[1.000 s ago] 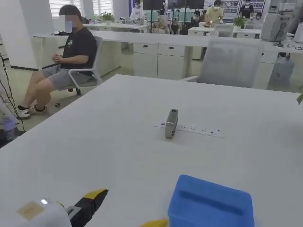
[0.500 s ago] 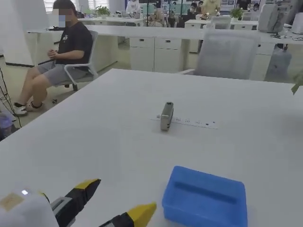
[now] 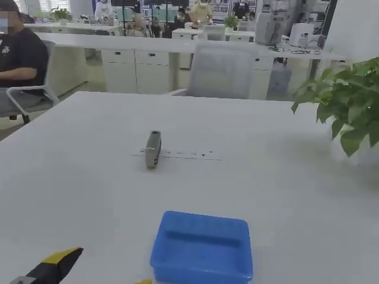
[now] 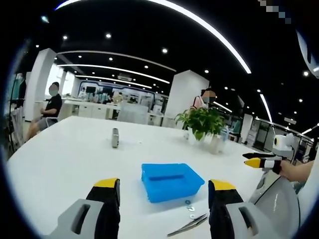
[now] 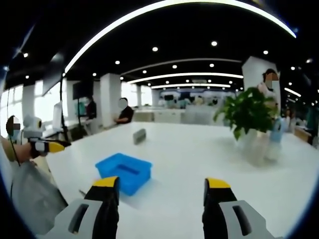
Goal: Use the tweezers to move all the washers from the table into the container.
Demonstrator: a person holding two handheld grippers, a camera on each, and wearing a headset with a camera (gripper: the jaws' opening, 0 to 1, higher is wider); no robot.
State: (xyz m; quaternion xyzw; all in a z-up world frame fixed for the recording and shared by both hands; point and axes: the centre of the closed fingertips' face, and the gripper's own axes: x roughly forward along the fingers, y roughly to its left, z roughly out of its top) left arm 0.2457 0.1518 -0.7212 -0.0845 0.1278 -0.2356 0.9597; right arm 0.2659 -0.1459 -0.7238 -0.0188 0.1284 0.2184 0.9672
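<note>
A blue container [image 3: 201, 247] sits on the white table [image 3: 284, 195], straight ahead of my left gripper [image 4: 164, 184], whose jaws stand open and hold nothing. Between that gripper and the container [image 4: 171, 180] lie small washers [image 4: 188, 202]. The metal tweezers [image 4: 189, 225] rest just right of them. One yellow fingertip [image 3: 59, 260] of the left gripper pokes in at the head view's bottom left. My right gripper [image 5: 162, 182] is open and holds nothing, with the container [image 5: 123, 172] ahead to its left. It also appears far right [image 4: 261, 160] in the left gripper view.
A grey block [image 3: 153, 149] lies mid-table beside a flush socket strip [image 3: 183, 155]. A potted plant [image 3: 349, 106] stands at the table's right side. An office chair [image 3: 219, 71] is at the far edge. A person [image 3: 18, 59] sits off to the left.
The head camera has swung right, so the whole picture has shifted left. The gripper now shows only one fingertip at the bottom left. The container and the grey block stay put.
</note>
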